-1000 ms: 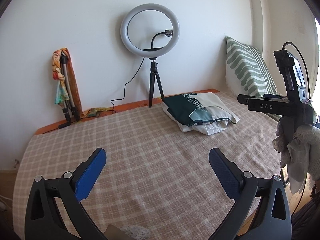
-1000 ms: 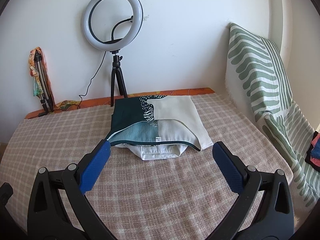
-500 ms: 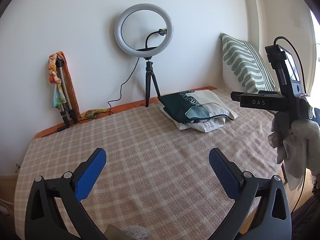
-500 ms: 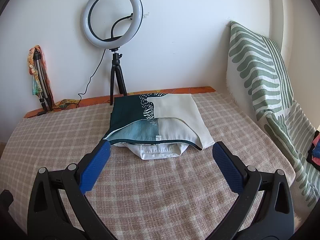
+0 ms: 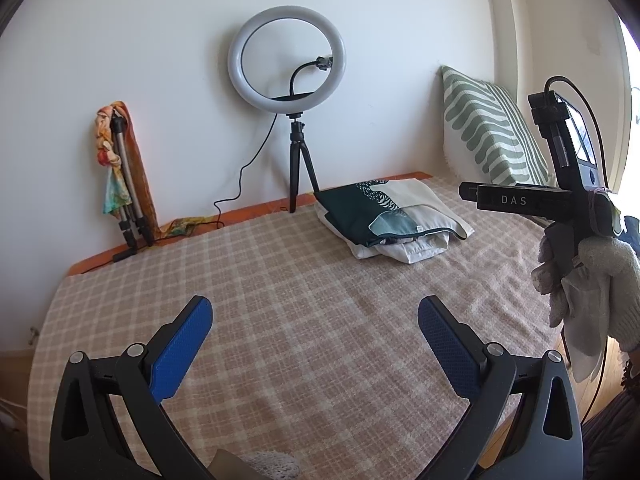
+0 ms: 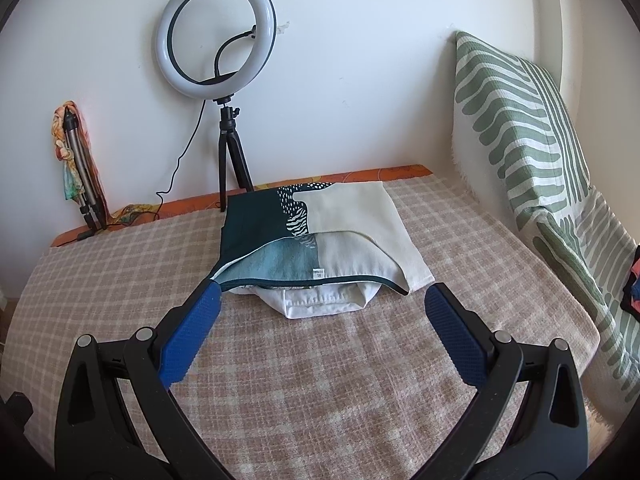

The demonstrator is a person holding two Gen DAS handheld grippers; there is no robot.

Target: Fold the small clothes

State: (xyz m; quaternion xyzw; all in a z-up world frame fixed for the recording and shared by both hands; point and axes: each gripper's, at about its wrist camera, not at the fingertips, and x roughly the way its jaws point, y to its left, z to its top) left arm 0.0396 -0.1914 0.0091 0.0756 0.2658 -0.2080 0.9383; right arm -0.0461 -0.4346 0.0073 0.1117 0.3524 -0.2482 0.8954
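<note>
Presently, two folded garments lie stacked at the far side of the checked blanket, near the wall. The upper one, a dark green and cream patterned garment, lies flat with its near hem raised a little off the piece below. Beneath it sits a white garment, folded, its near edge protruding toward the camera. Both appear folded already; the stack is somewhat uneven, the upper piece overhanging the lower on both sides. No unfolded clothing shows on the blanket in either view, so it is judged that the folding is largely or wholly complete, with at most a tidying of the stack left. Whether further items wait out of view cannot be told.

The right gripper is held low over the blanket, pointing straight at the stack, its jaws spread wide and holding nothing. Its left blue pad has its tip just at the near left corner of the patterned garment; contact cannot be confirmed.

The left gripper is held well back from the stack, over bare blanket, jaws likewise spread wide and empty. In its view the right-hand tool appears at the right edge, gripped by a gloved hand.

A ring light on its tripod stands behind the stack, and a striped cushion leans at the right.
</note>
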